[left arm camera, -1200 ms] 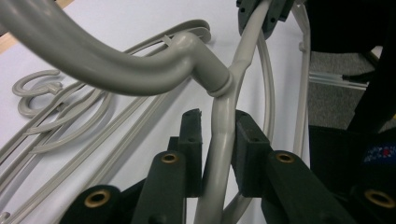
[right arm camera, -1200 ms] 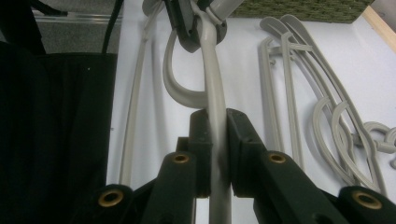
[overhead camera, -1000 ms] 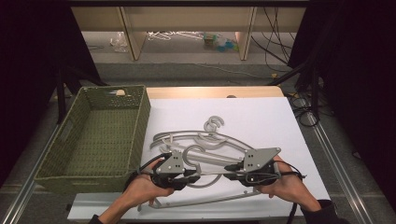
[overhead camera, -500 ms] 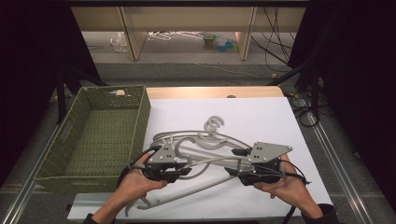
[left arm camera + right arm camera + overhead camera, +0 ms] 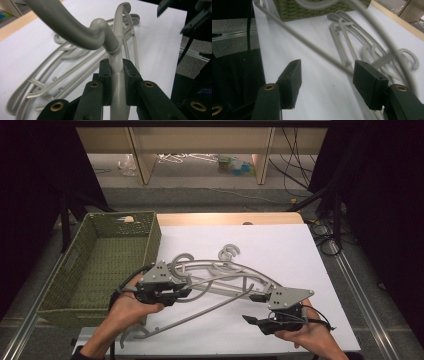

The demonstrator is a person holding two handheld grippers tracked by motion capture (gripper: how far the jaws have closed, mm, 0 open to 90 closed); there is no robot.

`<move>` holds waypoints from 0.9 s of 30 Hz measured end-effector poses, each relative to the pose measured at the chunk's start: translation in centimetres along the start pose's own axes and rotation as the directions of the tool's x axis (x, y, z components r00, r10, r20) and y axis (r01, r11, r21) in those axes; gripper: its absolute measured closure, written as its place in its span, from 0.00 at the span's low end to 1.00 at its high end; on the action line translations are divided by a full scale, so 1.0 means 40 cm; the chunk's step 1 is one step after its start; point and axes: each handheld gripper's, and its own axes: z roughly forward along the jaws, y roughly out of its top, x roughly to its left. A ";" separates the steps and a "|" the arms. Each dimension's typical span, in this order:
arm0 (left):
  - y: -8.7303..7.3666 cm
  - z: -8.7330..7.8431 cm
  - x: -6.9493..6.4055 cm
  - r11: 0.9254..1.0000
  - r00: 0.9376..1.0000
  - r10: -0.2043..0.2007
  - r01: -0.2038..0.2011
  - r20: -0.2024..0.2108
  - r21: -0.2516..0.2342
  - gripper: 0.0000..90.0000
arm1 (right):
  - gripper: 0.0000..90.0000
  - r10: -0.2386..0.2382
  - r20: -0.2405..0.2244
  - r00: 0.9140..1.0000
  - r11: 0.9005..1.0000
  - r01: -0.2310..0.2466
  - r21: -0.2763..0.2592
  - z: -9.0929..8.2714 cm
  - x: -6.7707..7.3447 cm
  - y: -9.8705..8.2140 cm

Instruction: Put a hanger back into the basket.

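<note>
Two tools in play. My left tool [image 5: 177, 292] is clamped tight on a grey hanger [image 5: 200, 312]; in the left gripper view the jaws pinch its neck just below the hook [image 5: 117, 75]. That hanger is lifted and tilted in the high view: its long bar slants from near the left tool down toward the front left of the tabletop [image 5: 280, 245], one end curling near the front edge.

My right tool [image 5: 255, 309] has its jaws apart and has just been opening. Right gripper view [image 5: 327, 82] shows a wide gap between the pads; the held hanger's bar crosses behind that gap, no pad touching it. Right tool sits at the front right of the white sheet, well apart from the left one.

More grey hangers [image 5: 225, 270] lie in a loose pile mid-tabletop, hooks pointing toward the far side, overlapping each other. The lifted hanger overlaps the pile in the high view; I can't tell whether it touches them.

Green woven basket [image 5: 80, 270] stands at the left, just beside the left tool, its near wall next to my left hand [image 5: 125, 310].
</note>
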 end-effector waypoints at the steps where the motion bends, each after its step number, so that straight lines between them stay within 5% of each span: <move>1: 0.005 -0.009 0.003 1.000 1.000 -0.009 0.009 0.005 -0.001 0.88 | 0.44 0.008 0.002 1.000 1.000 -0.008 0.004 0.000 0.002 -0.004; 14: 0.088 -0.141 0.064 0.998 0.995 -0.008 0.003 -0.098 -0.055 0.88 | 0.29 0.058 0.016 0.998 0.998 -0.058 -0.019 0.015 0.010 -0.040; 22: 0.078 -0.208 0.166 0.997 0.974 -0.054 0.042 -0.221 -0.062 0.88 | 0.27 0.071 0.010 0.997 0.997 -0.071 -0.010 0.028 0.012 -0.048; 27: 0.062 -0.244 0.243 0.997 0.953 -0.072 0.067 -0.294 -0.027 0.88 | 0.27 0.068 0.007 0.998 0.998 -0.068 0.004 0.031 0.012 -0.049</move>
